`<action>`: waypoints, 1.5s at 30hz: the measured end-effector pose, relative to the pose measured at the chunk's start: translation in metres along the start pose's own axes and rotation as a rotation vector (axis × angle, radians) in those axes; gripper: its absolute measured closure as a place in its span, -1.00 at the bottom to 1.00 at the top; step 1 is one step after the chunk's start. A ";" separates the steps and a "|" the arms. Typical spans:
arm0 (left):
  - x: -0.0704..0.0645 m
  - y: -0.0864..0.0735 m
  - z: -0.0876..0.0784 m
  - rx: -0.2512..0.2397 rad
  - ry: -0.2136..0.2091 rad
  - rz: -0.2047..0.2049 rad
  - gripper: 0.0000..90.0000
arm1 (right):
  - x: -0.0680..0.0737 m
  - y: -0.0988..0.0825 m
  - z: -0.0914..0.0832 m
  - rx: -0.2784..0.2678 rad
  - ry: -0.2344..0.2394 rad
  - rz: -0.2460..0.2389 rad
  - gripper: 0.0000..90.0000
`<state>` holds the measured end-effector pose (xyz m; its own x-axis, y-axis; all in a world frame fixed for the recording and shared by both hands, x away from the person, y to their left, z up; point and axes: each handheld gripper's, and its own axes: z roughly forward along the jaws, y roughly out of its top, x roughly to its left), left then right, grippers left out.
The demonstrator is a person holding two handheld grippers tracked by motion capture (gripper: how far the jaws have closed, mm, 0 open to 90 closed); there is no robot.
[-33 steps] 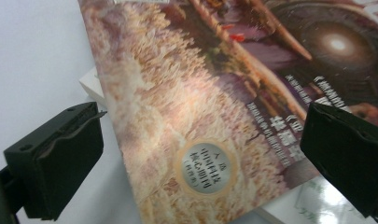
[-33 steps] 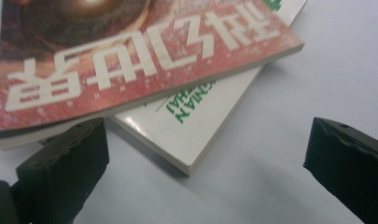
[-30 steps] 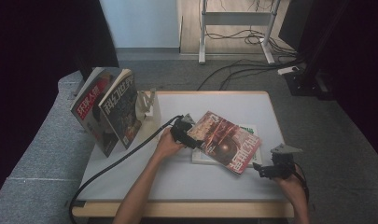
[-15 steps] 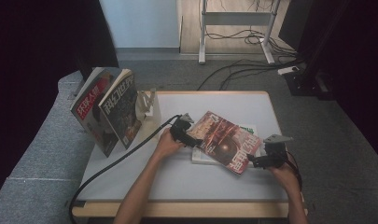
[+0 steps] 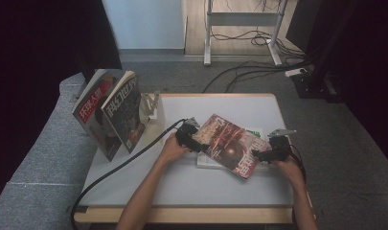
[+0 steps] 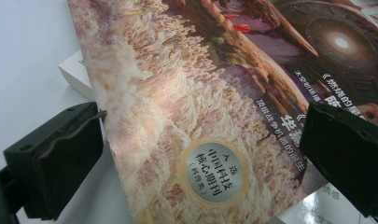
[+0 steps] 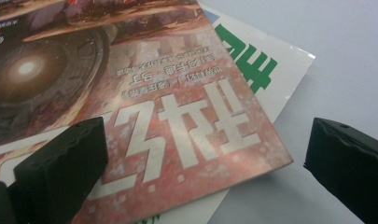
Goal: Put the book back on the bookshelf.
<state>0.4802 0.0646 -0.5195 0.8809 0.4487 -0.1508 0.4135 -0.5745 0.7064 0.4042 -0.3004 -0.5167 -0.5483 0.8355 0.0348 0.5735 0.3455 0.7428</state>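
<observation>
A reddish-brown magazine with a glowing disc on its cover lies askew over a white book with green lettering at the table's middle. My left gripper is at the magazine's left end. In the left gripper view the magazine runs between the wide-apart jaws of that gripper, with the white book behind. My right gripper is at the magazine's near right corner. In the right gripper view that gripper stands open around the magazine's corner, above the white book.
Two magazines stand leaning at the table's left edge against a white holder. The left gripper's black cable trails off the front left. The white table has bare room in front. Grey padding lies left.
My right gripper has moved left and forward from the table's right front to the magazine's near right corner. The left gripper and the magazine have barely moved.
</observation>
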 end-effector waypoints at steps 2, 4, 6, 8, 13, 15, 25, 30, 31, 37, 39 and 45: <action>-0.001 0.000 0.000 0.002 0.002 -0.004 -1.00 | -0.003 0.001 0.002 -0.003 0.010 0.006 -1.00; -0.002 0.000 0.000 0.005 0.007 -0.009 -1.00 | -0.004 0.003 0.004 0.001 0.021 0.007 -1.00; -0.003 0.000 0.000 0.013 0.012 -0.019 -1.00 | -0.005 0.003 0.005 0.003 0.028 0.009 -1.00; -0.004 0.000 -0.001 0.018 0.018 -0.017 -1.00 | -0.005 0.003 0.004 0.002 0.037 0.009 -0.96; -0.009 -0.002 -0.004 0.026 0.020 -0.019 -1.00 | -0.003 0.003 0.003 0.006 0.051 -0.003 -0.93; -0.011 -0.004 -0.005 0.027 0.019 -0.020 -1.00 | -0.002 0.003 0.003 0.008 0.050 -0.010 -0.95; -0.025 -0.009 -0.011 0.045 0.039 -0.002 -1.00 | 0.006 0.001 -0.002 0.015 0.005 -0.021 -1.00; -0.030 -0.012 -0.014 0.047 0.037 -0.007 -1.00 | 0.014 -0.003 -0.008 0.014 0.011 -0.031 -1.00; -0.031 -0.013 -0.014 0.045 0.036 -0.012 -1.00 | 0.015 -0.004 -0.009 0.013 0.014 -0.031 -1.00; -0.038 -0.018 -0.017 0.048 0.037 -0.015 -1.00 | 0.024 -0.014 -0.015 0.014 0.031 -0.002 -1.00; -0.041 -0.019 -0.018 0.055 0.039 -0.015 -1.00 | 0.026 -0.018 -0.017 0.011 0.035 0.012 -1.00; -0.048 -0.024 -0.019 0.081 0.064 0.002 -1.00 | 0.030 -0.021 -0.016 0.008 0.077 0.033 -1.00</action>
<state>0.4235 0.0701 -0.5162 0.8662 0.4889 -0.1033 0.4315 -0.6277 0.6479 0.3664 -0.2897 -0.5208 -0.5741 0.8112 0.1111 0.5968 0.3217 0.7350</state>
